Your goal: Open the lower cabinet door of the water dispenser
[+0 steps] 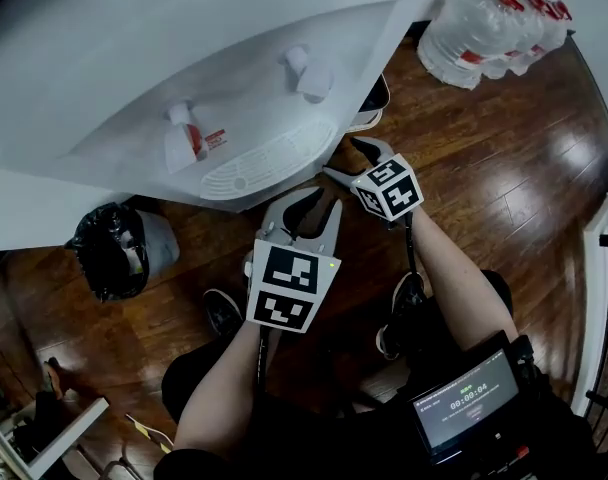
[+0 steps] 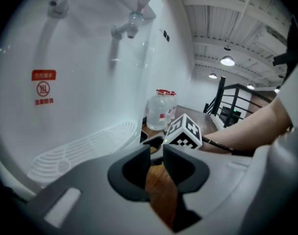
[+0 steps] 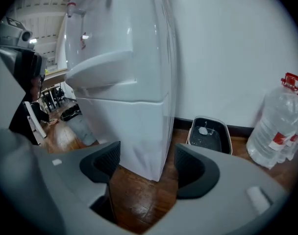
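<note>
This is the approach step: both grippers hang in front of the white water dispenser (image 1: 184, 88) and neither touches it. The left gripper (image 1: 316, 208) sits just below the drip tray (image 1: 269, 163), its jaws a narrow gap apart with only wooden floor (image 1: 484, 168) showing between them. The right gripper (image 1: 354, 161) is beside it, nearer the dispenser's corner. Its jaws are spread wide and empty, aimed down at the base of the machine.

The lower cabinet door (image 3: 129, 131) is out of sight in the head view, tucked beneath the drip ledge. The right gripper view shows it as the plain white panel below the seam, running down nearly to the floor. It looks closed and flush with the body. The dispenser stands upright with its long axis vertical, and its front, door included, faces the person.

I can make out no handle or recess on the panel, so the grip point is uncertain; it may be along an edge.

The next move probably falls to the right gripper. It needs to drop lower and close in on the door's free edge, then pinch a lip or handle there. After that comes an outward pull in an arc about the hinge side, with the left gripper kept clear of the swing.
</note>
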The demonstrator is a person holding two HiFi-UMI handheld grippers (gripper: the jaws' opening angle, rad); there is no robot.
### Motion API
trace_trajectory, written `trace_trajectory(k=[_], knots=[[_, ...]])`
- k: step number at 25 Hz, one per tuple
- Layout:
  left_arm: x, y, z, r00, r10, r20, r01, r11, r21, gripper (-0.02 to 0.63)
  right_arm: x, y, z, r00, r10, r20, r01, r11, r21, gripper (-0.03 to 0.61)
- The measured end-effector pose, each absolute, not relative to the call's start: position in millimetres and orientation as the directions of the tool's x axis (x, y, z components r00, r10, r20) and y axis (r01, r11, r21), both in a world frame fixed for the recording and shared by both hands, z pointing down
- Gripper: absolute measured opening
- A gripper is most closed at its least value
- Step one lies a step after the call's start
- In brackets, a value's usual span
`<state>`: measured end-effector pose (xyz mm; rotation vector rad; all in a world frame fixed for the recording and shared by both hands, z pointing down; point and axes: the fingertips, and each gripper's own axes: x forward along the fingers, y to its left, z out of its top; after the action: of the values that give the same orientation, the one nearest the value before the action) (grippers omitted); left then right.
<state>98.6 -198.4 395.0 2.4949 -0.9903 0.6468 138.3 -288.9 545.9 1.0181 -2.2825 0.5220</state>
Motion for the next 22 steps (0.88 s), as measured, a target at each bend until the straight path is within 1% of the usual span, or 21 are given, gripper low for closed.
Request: trace_trajectory(k=[4,7,10,16,18,19,22], knots=[[100.7,-205.2,396.0,0.654,-0.542,0.528,-0.72,-0.66,0.216,0.112,126.7,-300.5,556.0,-0.564,-0.518,0.643,-0.74,0.662,-0.115,0.376],[101.5,-205.7,399.3,0.652,-0.53,0.542,-0.719,-0.659,0.22,0.112,121.3,-303.9,555.5,-0.577,-0.488,0.655,-0.666,0.745,-0.031,0.38],[98.2,-205.0,403.0,0.647,-0.522,0.556,-0.72,-0.658,0.221,0.112,124.2,-308.6,553.7,-0.581,-0.49,0.65,-0.636,0.772,0.014,0.383],[90.2,-210.1,398.6,0.645,-0.529,0.552,-0.726,-0.649,0.225,0.112,115.1,-316.6,550.1,-0.59,-0.495,0.637,-0.627,0.779,0.024,0.382],[90.0,-210.7,398.5,0.642,-0.529,0.555,-0.727,-0.65,0.222,0.112,113.9,-315.1,552.8,-0.592,-0.486,0.643,-0.611,0.791,0.036,0.373],[90.2,-211.3,398.7,0.641,-0.529,0.557,-0.728,-0.65,0.22,0.112,114.0,-314.7,554.5,-0.592,-0.483,0.646,-0.604,0.796,0.042,0.358],[92.2,-212.4,399.2,0.641,-0.526,0.559,-0.726,-0.653,0.218,0.112,113.5,-314.3,555.3,-0.588,-0.479,0.652,-0.603,0.797,0.042,0.357]])
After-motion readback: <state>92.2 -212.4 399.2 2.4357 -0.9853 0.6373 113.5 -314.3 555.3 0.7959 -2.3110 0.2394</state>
